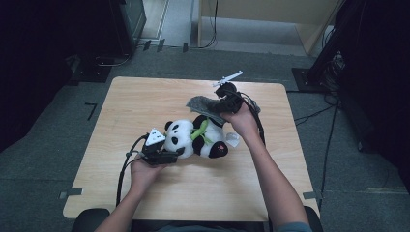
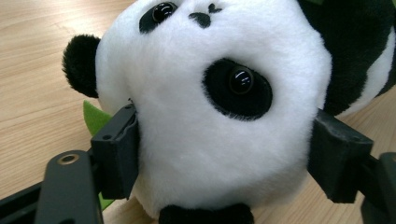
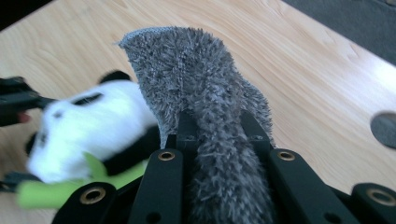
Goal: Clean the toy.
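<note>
Plush and fleece throughout, so nothing rigid or breakable in play. Panda toy [image 1: 196,137] lies on its side near the middle of the wooden table [image 1: 145,96], head toward the person's left, a green leaf-shaped piece across its chest. Likely light and squashy; the pile gives under pressure, so a bite on the head or body should hold, while the small ears and limbs would probably slip out. Left gripper [image 1: 170,155] has its jaws either side of the panda's head, as the left gripper view [image 2: 219,116] shows, both pads against the fur and sinking in a little; the jaws stand fairly wide because the head fills them. Right gripper [image 1: 223,107] is closed tight on a grey shaggy cloth [image 3: 196,84], pinched at a gathered fold and held above the panda's body, the free end flopping forward. Cloth looks limp and light; it will drape and drag, so grip near an edge to spread it.
</note>
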`<state>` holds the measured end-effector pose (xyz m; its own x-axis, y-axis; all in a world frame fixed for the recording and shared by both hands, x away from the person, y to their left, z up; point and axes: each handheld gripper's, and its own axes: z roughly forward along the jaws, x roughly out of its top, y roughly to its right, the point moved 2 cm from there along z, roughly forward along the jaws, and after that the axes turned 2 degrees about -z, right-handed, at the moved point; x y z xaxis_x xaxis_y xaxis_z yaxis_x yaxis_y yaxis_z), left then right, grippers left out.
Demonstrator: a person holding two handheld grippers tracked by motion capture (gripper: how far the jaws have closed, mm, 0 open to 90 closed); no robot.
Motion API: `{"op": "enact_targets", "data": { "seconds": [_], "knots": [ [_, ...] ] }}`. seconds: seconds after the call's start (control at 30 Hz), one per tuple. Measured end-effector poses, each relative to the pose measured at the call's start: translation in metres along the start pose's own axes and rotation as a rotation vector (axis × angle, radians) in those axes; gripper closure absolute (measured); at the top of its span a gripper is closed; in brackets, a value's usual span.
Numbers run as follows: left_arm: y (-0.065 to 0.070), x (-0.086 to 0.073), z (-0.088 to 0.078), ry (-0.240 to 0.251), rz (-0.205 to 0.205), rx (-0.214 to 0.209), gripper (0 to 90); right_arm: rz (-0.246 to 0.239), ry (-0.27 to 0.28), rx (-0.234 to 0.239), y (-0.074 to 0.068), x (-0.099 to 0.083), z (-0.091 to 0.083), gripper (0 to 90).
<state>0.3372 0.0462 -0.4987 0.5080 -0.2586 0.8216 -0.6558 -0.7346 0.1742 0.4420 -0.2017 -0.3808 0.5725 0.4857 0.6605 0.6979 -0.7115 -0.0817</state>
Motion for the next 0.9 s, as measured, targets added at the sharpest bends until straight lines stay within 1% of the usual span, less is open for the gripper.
{"op": "enact_targets", "data": {
  "seconds": [0.1, 0.17, 0.3, 0.43, 0.57, 0.7, 0.83, 0.9],
  "knots": [
    [0.0, 0.0, 0.0, 0.01, 0.001, -0.003, 19.4, -0.03, 0.017, 0.014, -0.013, 0.011, 0.001, 75.6],
    [0.0, 0.0, 0.0, 0.013, 0.0, -0.002, 18.7, -0.052, 0.019, 0.023, -0.023, 0.018, 0.004, 75.5],
    [0.0, 0.0, 0.0, 0.011, 0.0, -0.004, 18.2, -0.084, 0.013, 0.05, -0.04, 0.029, 0.02, 75.4],
    [0.0, 0.001, 0.0, 0.016, -0.009, -0.003, 17.5, -0.098, -0.002, 0.078, -0.055, 0.035, 0.039, 75.3],
    [0.0, 0.001, 0.0, 0.016, -0.015, 0.0, 17.4, -0.1, -0.012, 0.104, -0.065, 0.038, 0.054, 75.1],
    [0.0, 0.002, 0.0, 0.015, -0.025, -0.002, 17.4, -0.116, -0.05, 0.12, -0.075, 0.035, 0.069, 75.0],
    [-0.001, 0.002, 0.0, 0.01, -0.032, -0.004, 17.8, -0.117, -0.061, 0.134, -0.08, 0.031, 0.076, 74.9],
    [-0.001, 0.001, 0.0, 0.012, -0.031, -0.005, 18.0, -0.123, -0.063, 0.134, -0.079, 0.029, 0.078, 74.8]
  ]
}}
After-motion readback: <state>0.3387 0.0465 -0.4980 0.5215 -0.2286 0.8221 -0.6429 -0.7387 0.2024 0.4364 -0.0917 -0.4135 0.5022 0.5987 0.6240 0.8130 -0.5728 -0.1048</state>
